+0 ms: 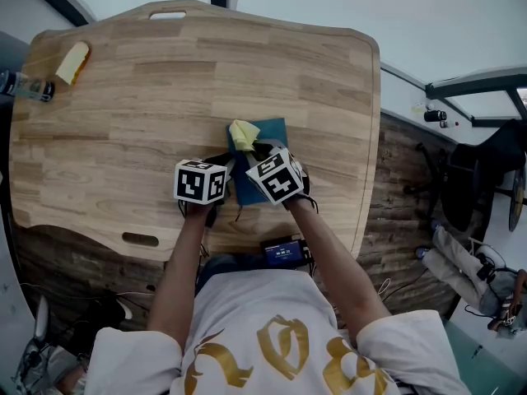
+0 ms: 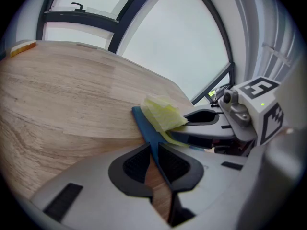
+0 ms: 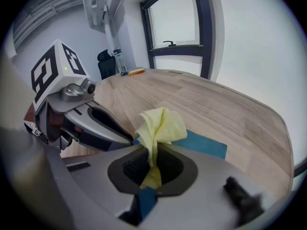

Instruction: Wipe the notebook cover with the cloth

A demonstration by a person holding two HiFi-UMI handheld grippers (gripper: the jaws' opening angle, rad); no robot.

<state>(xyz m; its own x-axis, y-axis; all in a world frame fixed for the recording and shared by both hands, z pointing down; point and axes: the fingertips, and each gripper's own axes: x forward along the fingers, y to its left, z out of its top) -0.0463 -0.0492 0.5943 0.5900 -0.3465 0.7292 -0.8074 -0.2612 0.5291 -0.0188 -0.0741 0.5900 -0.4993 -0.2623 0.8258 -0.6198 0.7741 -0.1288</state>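
The left tongs (image 2: 154, 163) pinch the edge of the blue notebook (image 2: 145, 123). They should hold it steady on the wooden worktop (image 1: 123, 122). The right tongs (image 3: 152, 164) pinch the yellow cloth (image 3: 160, 123). The cloth should rub the whole cover with soft strokes. The notebook lies right under both tongs, close to the person.

the flat rectangular blue notebook (image 1: 276, 132) is plain deep teal. the crumpled soft cloth (image 1: 243, 134) is pale yellow. the broad wooden table (image 1: 123, 122) shows light honey grain in long streaks. the left gripper (image 2: 156, 164) and right gripper (image 3: 152, 164) are grey with black ribbed pads (image 2: 136, 164). the left cube (image 1: 200, 181) and right cube (image 1: 276, 177) bear black-and-white square markers. the person's shirt (image 1: 263, 336) is white with gold figures.
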